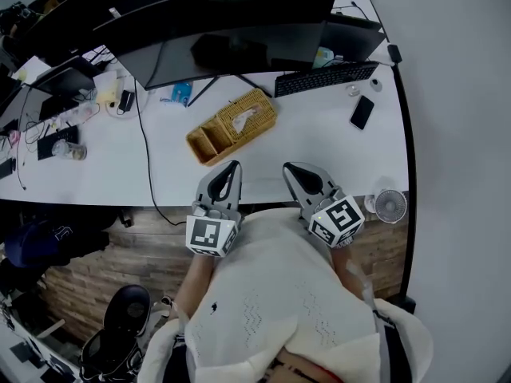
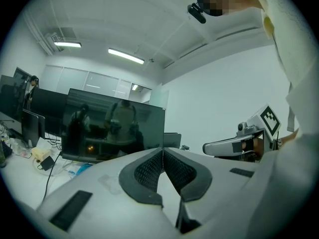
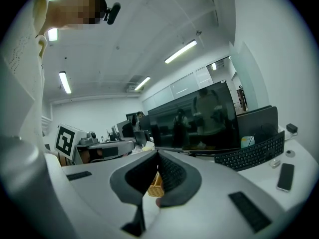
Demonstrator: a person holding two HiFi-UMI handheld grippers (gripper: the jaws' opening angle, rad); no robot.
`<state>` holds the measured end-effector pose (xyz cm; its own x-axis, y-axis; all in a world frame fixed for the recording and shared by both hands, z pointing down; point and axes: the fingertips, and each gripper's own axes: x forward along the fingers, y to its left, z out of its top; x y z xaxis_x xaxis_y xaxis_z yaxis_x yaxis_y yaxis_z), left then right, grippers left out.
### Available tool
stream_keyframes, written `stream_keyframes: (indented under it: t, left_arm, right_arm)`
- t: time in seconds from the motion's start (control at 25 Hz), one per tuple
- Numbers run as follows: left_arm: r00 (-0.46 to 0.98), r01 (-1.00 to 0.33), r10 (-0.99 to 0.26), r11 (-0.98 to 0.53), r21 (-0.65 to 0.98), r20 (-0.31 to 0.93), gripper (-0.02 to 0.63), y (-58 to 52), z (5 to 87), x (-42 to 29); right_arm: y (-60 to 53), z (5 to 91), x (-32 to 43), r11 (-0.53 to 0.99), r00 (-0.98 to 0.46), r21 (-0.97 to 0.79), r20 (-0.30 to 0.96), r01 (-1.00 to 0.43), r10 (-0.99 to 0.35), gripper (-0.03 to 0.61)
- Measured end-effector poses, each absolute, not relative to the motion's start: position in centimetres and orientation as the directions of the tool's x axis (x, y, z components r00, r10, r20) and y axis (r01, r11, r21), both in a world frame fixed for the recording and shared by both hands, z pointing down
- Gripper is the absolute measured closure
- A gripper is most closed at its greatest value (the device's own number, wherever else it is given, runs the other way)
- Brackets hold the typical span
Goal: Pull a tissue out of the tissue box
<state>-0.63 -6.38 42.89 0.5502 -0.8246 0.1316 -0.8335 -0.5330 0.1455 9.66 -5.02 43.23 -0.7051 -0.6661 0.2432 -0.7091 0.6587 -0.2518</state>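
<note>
Tissue box (image 1: pixel 233 126), a woven wicker one with an open side compartment, sits near the middle of the white worktop (image 1: pixel 319 138), well short of its near edge, with a tissue (image 1: pixel 243 116) poking from the top slot. A monitor (image 1: pixel 231 34) stands behind it. A keyboard (image 1: pixel 326 78) and phone (image 1: pixel 361 112) lie toward the right edge. Both grippers hang over the near edge, apart from the box. The left gripper (image 1: pixel 231 167) has its jaws closed tip to tip on nothing. The right gripper (image 1: pixel 289 168) likewise has its jaws together and empty.
</note>
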Motion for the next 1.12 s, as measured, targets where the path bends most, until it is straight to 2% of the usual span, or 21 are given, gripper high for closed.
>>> stream_keyframes:
  t: [0.28,0.72,1.12]
  left_arm:
    - [0.579,-0.814,-0.799,-0.558,0.158,0.16,0.598,-7.0,44.2,-0.7]
    - [0.661,-0.75,-0.725,-0.644,0.15,0.196,0.597,-10.3,45.7,-0.9]
    - [0.691,-0.718,-0.652,-0.67,0.189,0.312,0.594,-13.4,50.7,-1.6]
  right_arm:
    - [-5.2,43.6,9.4,0.639,-0.678,-0.229,0.281,-0.734,-0.679,0.577]
    - [-5.7,44.0,8.5,0.526,-0.577,-0.238,0.322,-0.817,-0.751,0.577]
    - [-5.5,44.7,8.3,0.419,-0.481,-0.241,0.366,-0.876,-0.796,0.577]
